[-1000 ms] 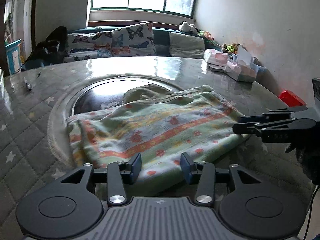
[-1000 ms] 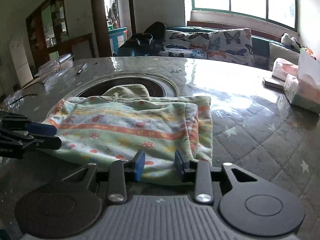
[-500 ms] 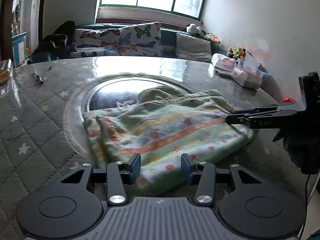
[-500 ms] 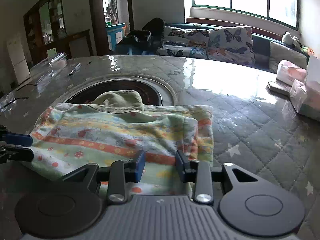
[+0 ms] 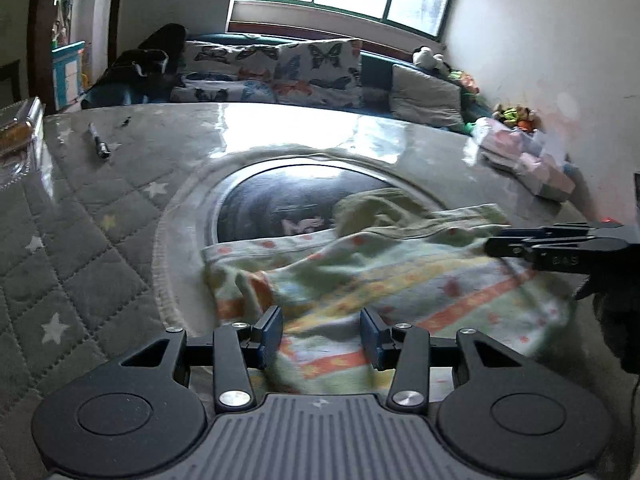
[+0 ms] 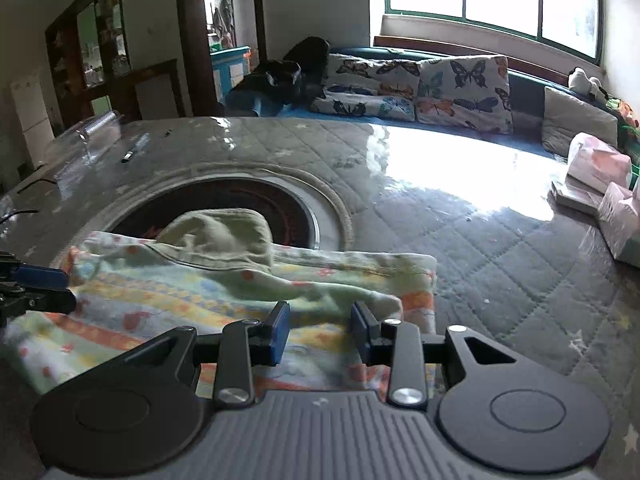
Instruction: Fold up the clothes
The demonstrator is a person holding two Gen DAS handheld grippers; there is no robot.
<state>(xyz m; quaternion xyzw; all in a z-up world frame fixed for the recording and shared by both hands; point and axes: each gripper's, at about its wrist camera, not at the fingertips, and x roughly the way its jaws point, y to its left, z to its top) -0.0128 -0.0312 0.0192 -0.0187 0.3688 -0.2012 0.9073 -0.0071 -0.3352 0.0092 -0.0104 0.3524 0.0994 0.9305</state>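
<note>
Closer now, garment (image 5: 400,280) lies between both open jaws.

1. The left gripper (image 5: 320,334) points forward and slightly down, its two fingers spread wide with a clear gap between the blue pads (image 5: 270,334).
2. The right gripper (image 6: 320,332) is held level in the same way, jaws parted, nothing pinched between them.
3. Each gripper shows at the edge of the other's view, side-on, so the two sit near one another.
</note>
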